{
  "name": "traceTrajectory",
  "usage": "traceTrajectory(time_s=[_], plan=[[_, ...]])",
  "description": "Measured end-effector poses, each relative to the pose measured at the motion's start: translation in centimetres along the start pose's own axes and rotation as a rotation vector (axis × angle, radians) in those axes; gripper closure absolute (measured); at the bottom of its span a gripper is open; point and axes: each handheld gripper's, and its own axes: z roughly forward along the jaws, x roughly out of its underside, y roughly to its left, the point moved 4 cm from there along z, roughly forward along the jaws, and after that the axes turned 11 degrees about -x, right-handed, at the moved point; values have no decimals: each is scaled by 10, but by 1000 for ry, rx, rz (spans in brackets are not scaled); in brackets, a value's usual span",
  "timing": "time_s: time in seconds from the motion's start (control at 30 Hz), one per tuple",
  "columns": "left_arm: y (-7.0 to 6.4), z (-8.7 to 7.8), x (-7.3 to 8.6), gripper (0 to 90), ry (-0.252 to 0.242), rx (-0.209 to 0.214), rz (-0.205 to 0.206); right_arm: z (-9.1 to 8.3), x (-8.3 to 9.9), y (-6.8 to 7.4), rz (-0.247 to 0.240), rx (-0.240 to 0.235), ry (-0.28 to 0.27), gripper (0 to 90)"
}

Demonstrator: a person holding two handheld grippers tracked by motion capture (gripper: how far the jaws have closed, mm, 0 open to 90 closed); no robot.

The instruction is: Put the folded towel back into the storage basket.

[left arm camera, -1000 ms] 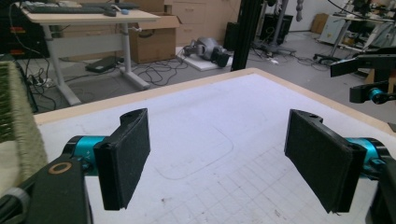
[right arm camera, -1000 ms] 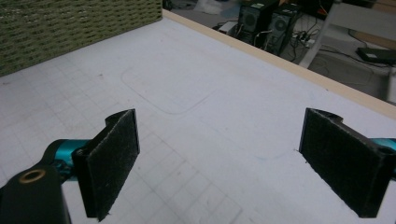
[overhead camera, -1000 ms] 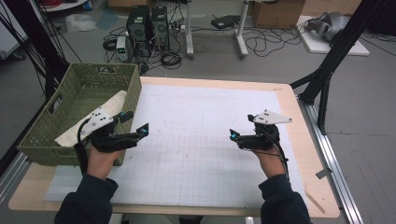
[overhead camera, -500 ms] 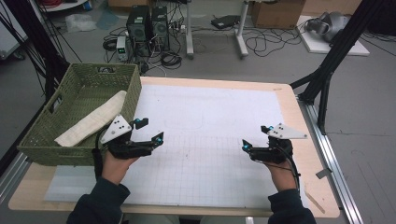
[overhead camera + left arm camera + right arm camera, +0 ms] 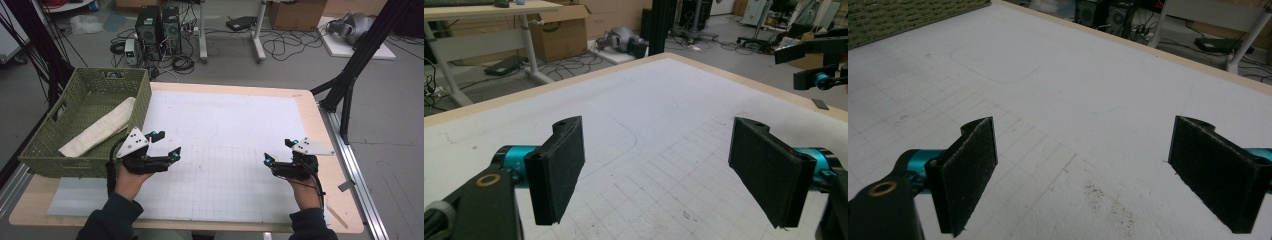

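**Both grippers held empty over the mat, the cloth lying in the basket**

The left gripper point(image 5: 167, 145) is held low over the white mat point(image 5: 225, 130), just beside the woven basket point(image 5: 45, 150), and its jaws are spread wide with nothing between them; in the left gripper view the two black pads point(image 5: 556, 167) are seen well apart over bare grid lines. The right gripper point(image 5: 278, 151) is held near the mat's right edge, its jaws likewise spread and empty, as the pads point(image 5: 965, 170) in the right gripper view confirm. The folded cloth point(image 5: 97, 132) is seen lying slantwise inside the basket, one end leaning up against the wall nearest the mat, well apart from the right gripper and near the left one.

The work in hand is judged to concern this cloth. If it is to be fetched, the left gripper is best lifted over the basket's rim rather than pushed against the wall, and the raised end of the cloth is best pinched across its narrow width. The jaws should be kept wide until the fabric lies between the pads, so that a fold, not a single layer, is caught. The right gripper is best kept clear over the mat, ready to take the free end.
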Motion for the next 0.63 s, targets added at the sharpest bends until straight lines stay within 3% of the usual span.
traceTrajectory(time_s=[0.63], plan=[[-4,4,2,229,6,6,6,2,4,2,-5,-3,22,115]])
